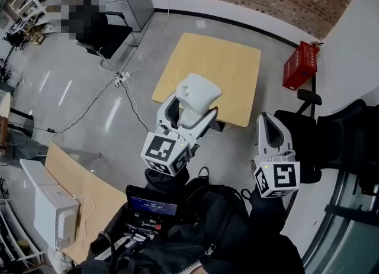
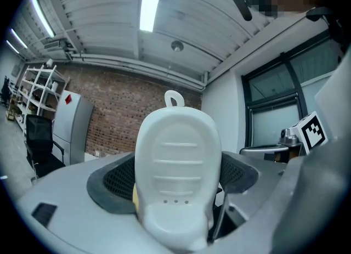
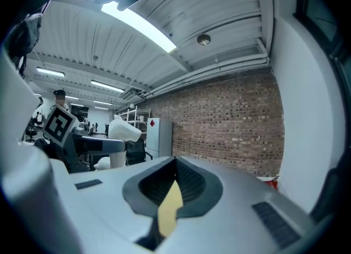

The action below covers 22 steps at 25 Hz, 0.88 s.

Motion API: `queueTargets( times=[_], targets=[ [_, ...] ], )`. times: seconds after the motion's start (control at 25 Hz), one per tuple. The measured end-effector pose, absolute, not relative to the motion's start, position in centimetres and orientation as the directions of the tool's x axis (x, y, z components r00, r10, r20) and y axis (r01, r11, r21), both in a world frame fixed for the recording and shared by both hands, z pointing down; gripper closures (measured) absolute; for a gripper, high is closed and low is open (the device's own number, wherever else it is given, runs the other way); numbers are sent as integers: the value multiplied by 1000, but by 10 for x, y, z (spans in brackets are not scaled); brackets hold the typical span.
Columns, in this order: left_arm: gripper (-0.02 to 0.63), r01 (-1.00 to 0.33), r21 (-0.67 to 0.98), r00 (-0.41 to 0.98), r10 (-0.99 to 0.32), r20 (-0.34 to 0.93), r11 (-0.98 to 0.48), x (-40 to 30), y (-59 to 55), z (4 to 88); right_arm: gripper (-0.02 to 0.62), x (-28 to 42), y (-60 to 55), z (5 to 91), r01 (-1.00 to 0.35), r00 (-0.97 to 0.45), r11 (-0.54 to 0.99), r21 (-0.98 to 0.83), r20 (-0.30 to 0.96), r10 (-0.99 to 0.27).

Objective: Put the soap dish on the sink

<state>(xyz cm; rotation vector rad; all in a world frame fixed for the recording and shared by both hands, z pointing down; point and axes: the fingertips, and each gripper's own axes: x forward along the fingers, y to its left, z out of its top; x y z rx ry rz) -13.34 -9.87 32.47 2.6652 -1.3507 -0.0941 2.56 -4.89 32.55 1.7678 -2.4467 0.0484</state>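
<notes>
Soap dish (image 2: 176,165): likely rigid, light, slippery glossy plastic; pinched across its sides by left tongs (image 1: 189,113). Right tongs (image 3: 174,184) pressed together, empty.

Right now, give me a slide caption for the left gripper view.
Left tool grips a white soap dish, brick wall behind.

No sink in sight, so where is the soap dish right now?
Head view, left of centre: the soap dish is clamped in the left tongs, in mid-air near the wooden table.
</notes>
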Motion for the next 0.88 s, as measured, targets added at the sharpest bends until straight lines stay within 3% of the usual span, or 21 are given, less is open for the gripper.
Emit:
queueTargets(
  times=[0.88],
  targets=[
    [170, -810, 113, 586, -802, 117, -575, -67, -172, 361, 591, 78, -136, 345, -923, -381, 385, 2, 139, -914]
  ],
)
